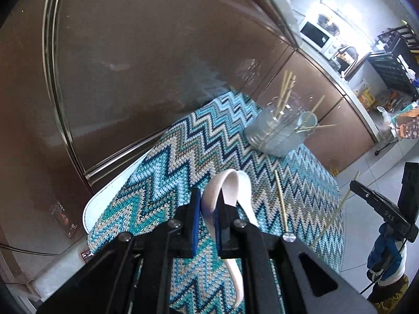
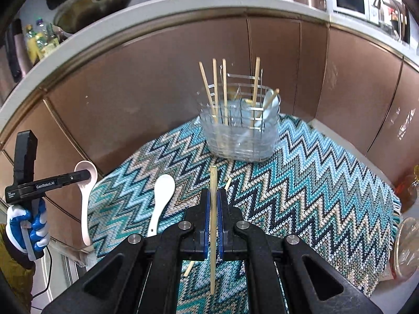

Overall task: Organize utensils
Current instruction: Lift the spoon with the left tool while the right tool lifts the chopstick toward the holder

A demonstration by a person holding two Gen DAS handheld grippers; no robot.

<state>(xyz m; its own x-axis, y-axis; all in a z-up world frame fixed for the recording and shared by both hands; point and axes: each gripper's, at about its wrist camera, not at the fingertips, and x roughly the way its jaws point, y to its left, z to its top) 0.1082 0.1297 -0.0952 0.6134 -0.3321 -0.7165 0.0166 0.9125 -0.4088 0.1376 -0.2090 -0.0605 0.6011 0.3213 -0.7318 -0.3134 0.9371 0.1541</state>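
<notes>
Left gripper pinches a white ceramic spoon; right gripper pinches a wooden chopstick. Clear zigzag knitted mat lies between; wire utensil basket stands far, against brown cabinets.

The left gripper clamps a white spoon above the zigzag mat.

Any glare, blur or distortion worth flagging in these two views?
Left wrist: window light blows out the microwave; fisheye bends the cabinet trim. Right wrist: sharp overall, countertop edge bowed, glare streaks on the right cabinet door; clear basket hard to read.
</notes>
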